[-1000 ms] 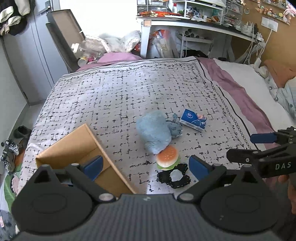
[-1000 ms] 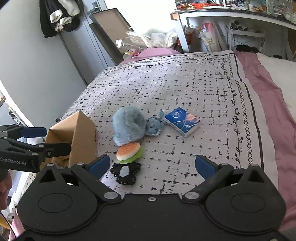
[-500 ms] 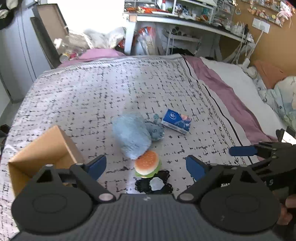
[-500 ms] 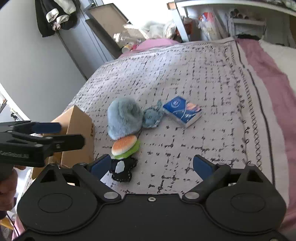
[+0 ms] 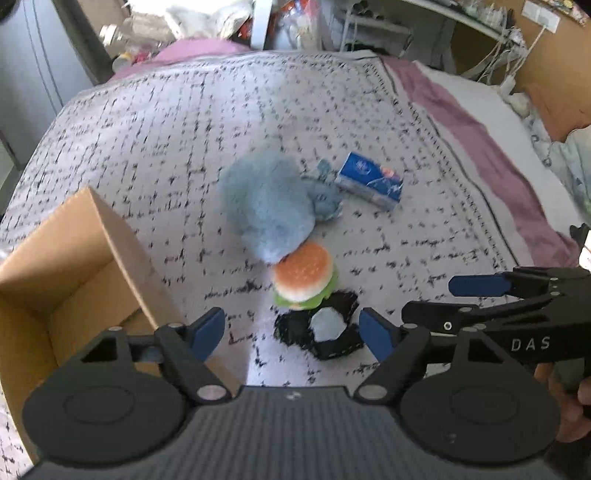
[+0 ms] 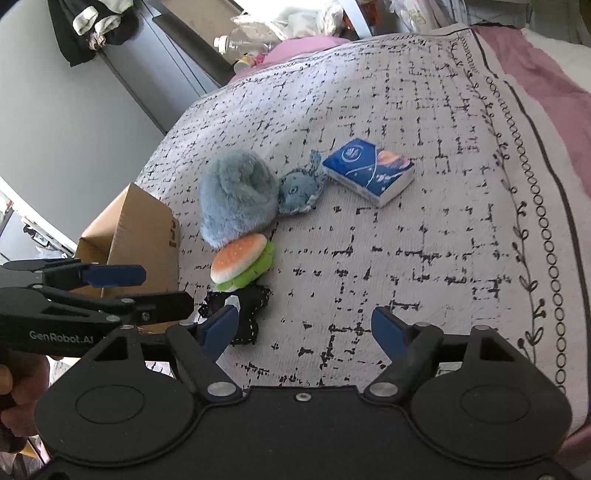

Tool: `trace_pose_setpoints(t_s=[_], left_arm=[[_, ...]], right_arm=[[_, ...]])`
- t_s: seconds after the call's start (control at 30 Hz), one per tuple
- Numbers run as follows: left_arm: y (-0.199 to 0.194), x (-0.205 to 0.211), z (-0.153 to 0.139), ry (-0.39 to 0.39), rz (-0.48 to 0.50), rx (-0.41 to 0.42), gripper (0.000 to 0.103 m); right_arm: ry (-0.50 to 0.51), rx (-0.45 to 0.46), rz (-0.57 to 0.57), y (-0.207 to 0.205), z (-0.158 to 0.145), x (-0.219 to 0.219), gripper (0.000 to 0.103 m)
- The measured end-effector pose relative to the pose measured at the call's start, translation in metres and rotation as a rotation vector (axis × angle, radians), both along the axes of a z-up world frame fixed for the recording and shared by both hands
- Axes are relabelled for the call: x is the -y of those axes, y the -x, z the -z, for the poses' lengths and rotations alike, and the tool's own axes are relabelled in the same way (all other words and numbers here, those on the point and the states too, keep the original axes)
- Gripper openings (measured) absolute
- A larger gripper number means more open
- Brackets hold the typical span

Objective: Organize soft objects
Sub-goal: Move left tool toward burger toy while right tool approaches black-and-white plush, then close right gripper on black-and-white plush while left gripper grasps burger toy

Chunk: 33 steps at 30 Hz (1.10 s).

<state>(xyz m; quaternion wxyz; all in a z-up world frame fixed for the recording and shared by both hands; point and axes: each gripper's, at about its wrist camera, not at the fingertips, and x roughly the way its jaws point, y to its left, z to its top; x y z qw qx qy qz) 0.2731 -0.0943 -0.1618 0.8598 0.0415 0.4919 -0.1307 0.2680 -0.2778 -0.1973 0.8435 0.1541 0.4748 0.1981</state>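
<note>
On the patterned bedspread lie a fluffy blue plush (image 5: pixel 267 205) (image 6: pixel 238 195), a small blue knitted toy (image 5: pixel 325 195) (image 6: pixel 297 190), a soft hamburger toy (image 5: pixel 304 275) (image 6: pixel 242 264), a black fabric piece with a pale centre (image 5: pixel 325 330) (image 6: pixel 240 312) and a blue tissue pack (image 5: pixel 369 181) (image 6: pixel 369 170). An open cardboard box (image 5: pixel 70 266) (image 6: pixel 133 236) stands at the left. My left gripper (image 5: pixel 291 330) is open and empty, just short of the black piece. My right gripper (image 6: pixel 304 330) is open and empty, to the right of that piece.
A pink blanket (image 5: pixel 476 125) runs along the bed's right side. A desk with shelves and clutter (image 5: pixel 369 22) stands beyond the bed's far end. Clothes hang on a grey wardrobe door (image 6: pixel 92 26) at the far left.
Both grippers have moved forward and down toward the toys, so these look larger. The left gripper has shifted right, from over the box to facing the black piece. Both jaws stay open.
</note>
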Motion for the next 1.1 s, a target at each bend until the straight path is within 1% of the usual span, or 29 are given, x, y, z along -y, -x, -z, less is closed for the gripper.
trace_pose_setpoints(t_s=[0.07,0.23,0.4,0.47,0.67,0.7,0.77,0.93,1.0,1.03,1.07,1.1], left_arm=[[0.0,-0.003,0.003,0.004,-0.006,-0.007,0.079],[0.001,-0.005,0.003,-0.017,-0.018,-0.014,0.079],[0.003,-0.007,0.002,-0.022,-0.029,-0.036,0.079],[0.004,-0.008,0.001,-0.022,-0.027,-0.036,0.079],[0.002,-0.011,-0.008,-0.013,-0.049,-0.021,0.079],[0.001,-0.011,-0.01,-0.011,-0.05,-0.016,0.079],[0.0,-0.01,-0.013,-0.011,-0.05,-0.004,0.079],[-0.008,-0.006,-0.017,-0.011,-0.048,0.005,0.079],[-0.011,-0.004,-0.016,-0.012,-0.049,0.004,0.079],[-0.012,-0.003,-0.015,-0.01,-0.048,0.002,0.079],[-0.014,-0.002,-0.014,-0.008,-0.048,-0.002,0.079],[-0.015,-0.002,-0.013,-0.004,-0.049,-0.006,0.079]], right_arm=[[-0.004,-0.008,-0.01,-0.001,0.004,-0.003,0.078],[-0.021,-0.021,-0.03,-0.003,0.012,-0.008,0.077],[-0.041,-0.038,-0.06,-0.006,0.021,-0.018,0.073],[-0.04,-0.02,-0.074,-0.006,0.022,-0.023,0.073],[-0.105,-0.006,-0.094,-0.012,0.024,-0.03,0.072],[-0.109,-0.003,-0.096,-0.013,0.024,-0.032,0.072],[-0.119,0.004,-0.1,-0.016,0.026,-0.036,0.067],[-0.117,0.026,-0.119,-0.02,0.028,-0.044,0.065],[-0.104,0.043,-0.128,-0.02,0.029,-0.048,0.054],[-0.092,0.043,-0.128,-0.021,0.03,-0.05,0.042],[-0.085,0.038,-0.124,-0.023,0.031,-0.05,0.034],[-0.088,0.032,-0.123,-0.025,0.032,-0.049,0.032]])
